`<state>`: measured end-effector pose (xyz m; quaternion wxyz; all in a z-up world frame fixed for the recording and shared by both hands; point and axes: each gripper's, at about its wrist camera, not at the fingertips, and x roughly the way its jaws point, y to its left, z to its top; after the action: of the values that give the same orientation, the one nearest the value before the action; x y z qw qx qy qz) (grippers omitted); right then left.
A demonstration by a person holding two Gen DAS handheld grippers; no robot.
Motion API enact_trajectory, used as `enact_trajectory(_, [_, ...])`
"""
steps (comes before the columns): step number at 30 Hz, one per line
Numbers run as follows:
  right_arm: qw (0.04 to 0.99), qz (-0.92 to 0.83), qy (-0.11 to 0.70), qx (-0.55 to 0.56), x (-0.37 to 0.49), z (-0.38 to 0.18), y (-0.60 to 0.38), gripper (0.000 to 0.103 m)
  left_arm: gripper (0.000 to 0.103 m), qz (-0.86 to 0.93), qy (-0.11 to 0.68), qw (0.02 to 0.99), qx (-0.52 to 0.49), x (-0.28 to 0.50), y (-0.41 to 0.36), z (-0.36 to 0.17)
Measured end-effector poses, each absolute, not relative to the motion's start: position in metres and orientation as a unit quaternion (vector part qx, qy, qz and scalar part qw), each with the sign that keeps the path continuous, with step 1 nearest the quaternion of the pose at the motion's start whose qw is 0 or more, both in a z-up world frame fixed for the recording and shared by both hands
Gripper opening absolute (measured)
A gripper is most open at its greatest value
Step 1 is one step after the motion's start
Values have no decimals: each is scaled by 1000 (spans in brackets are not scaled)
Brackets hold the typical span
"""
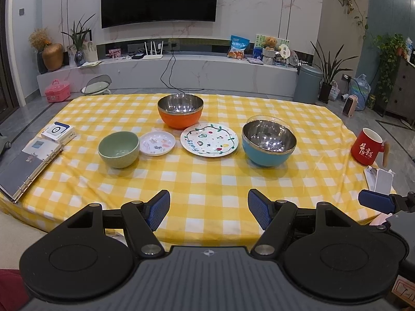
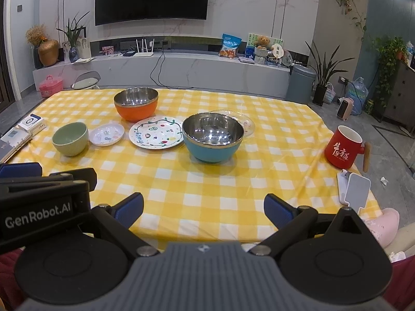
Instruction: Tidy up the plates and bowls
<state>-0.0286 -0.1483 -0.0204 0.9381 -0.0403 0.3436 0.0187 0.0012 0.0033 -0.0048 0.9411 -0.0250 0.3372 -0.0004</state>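
Both claws released, empty, held back at near desk edge; round steel-lined blue bowl (image 2: 213,136) straight ahead of right claw (image 2: 204,208), nearer it than left claw (image 1: 209,208).

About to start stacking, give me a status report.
Left gripper and right gripper open, empty, at near table edge. Green bowl, orange bowl, blue bowl, fruit plate unstacked. Nothing blocking.

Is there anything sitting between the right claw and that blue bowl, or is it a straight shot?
Nothing visible stands in the way. Between the open right claw and the blue bowl lies only bare checked tablecloth. The red mug and the fruit plate sit off to either side.
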Motion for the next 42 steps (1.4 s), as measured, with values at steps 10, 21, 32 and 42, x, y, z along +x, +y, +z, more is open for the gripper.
enact_trajectory(10, [937, 17, 345, -39, -28, -23, -149, 97, 81, -1, 340, 940, -26, 2, 4, -5])
enact_trajectory(21, [936, 20, 350, -33, -28, -25, -150, 97, 81, -3, 344, 939, -25, 3, 4, -8])
enact_trajectory(32, [935, 24, 353, -37, -29, -27, -150, 97, 81, 3, 349, 937, -16, 3, 0, -11])
enact_trajectory(42, [933, 41, 355, -29, -21, -30, -159, 97, 81, 3, 352, 936, -27, 12, -4, -13])
